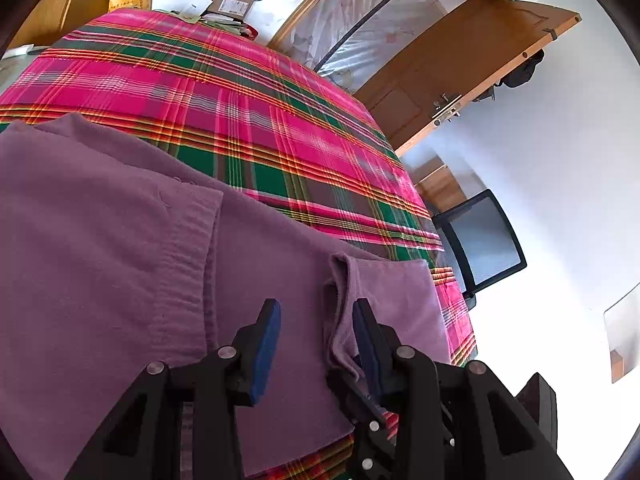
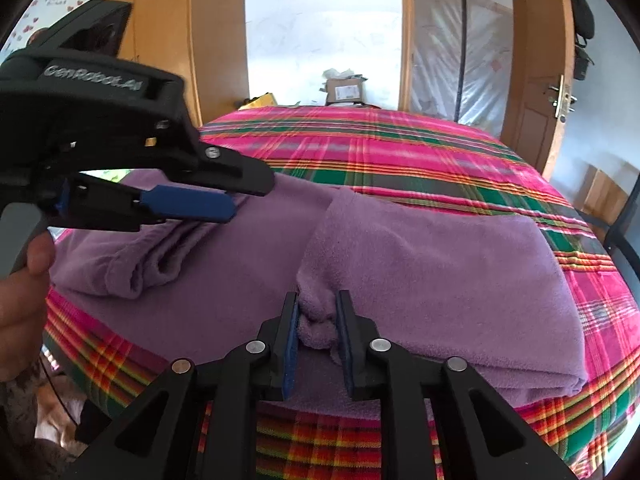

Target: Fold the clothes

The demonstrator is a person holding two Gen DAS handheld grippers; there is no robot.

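A purple fleece garment (image 2: pixel 400 248) lies spread along the near edge of a bed covered with a pink, green and orange plaid sheet (image 2: pixel 420 152). Its right part is folded over on itself into a thick flap (image 2: pixel 460 280) near the bed's near right corner, and a ribbed hem (image 1: pixel 192 248) shows on the left part in the left wrist view.

The right gripper (image 2: pixel 317 340) sits at the near edge with its blue-padded fingers (image 2: pixel 290 344) either side of a bunched corner of the flap, pressing against it. The left gripper (image 2: pixel 240 200) reaches in from the left, its fingers close together over a rumpled fold of the garment; whether they actually pinch the cloth cannot be told there. In its own camera the left gripper (image 1: pixel 316 320) has its fingers (image 1: pixel 266 340) apart, with a raised fold edge beside the right one.

A hand (image 2: pixel 24 280) holds the left gripper's handle. Beyond the bed's far edge stand a cardboard box (image 2: pixel 346 92), a wooden door (image 1: pixel 460 76) and a black chair (image 1: pixel 480 240).
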